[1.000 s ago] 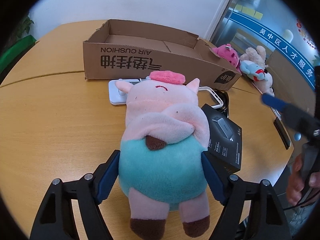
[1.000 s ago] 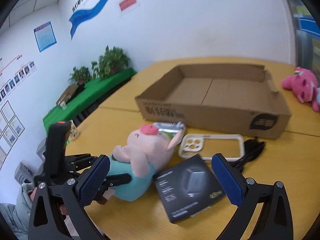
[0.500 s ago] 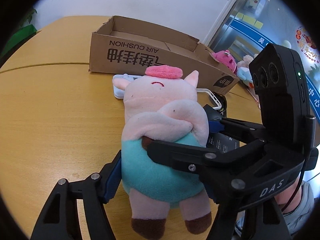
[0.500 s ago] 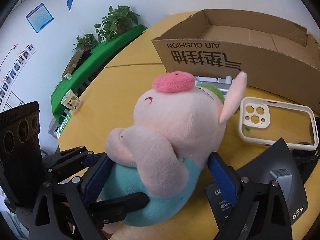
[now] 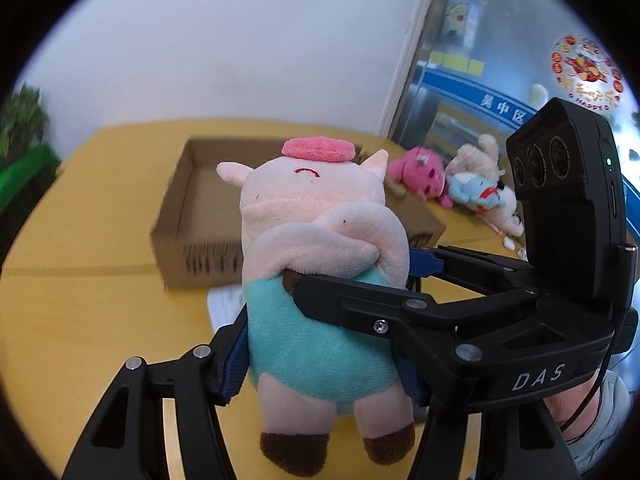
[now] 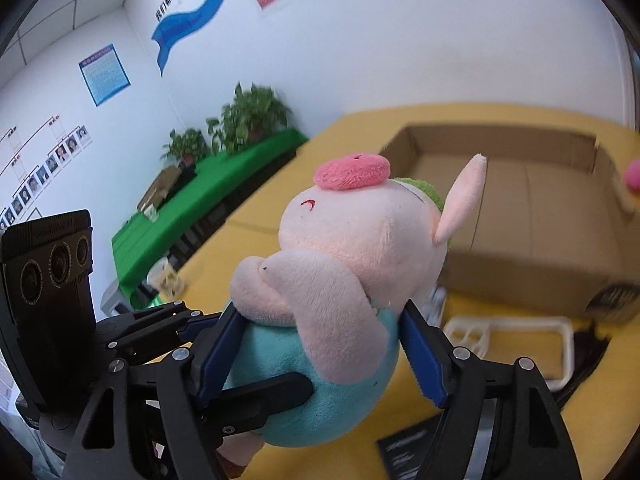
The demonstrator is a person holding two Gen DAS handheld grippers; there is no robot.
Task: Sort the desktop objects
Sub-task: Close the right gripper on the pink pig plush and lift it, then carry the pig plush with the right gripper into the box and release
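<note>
Closest to both cameras, a plush pig [image 5: 320, 300] in a teal outfit is held off the tabletop [image 5: 80, 300], squeezed from two directions. The left hand-held gripper [image 5: 320, 360] has its blue pads pressed into the sides of the pig's belly, and its jaws are closing further. The right hand-held gripper [image 6: 316, 354] reaches across from the side — its pads dent the same teal belly, and its jaws are closing too. Just beyond, low on the tabletop, lie a white phone case [image 6: 508, 340], a black cable [image 6: 588, 340] and the corner of a black box [image 6: 404, 450], none of them sorted yet. Farther back stands an open cardboard box [image 6: 532, 248], and its visible floor looks bare. So the sorting appears barely begun — the pig is the first item in hand. Three other soft toys [image 5: 452, 188] rest beyond the box.
</note>
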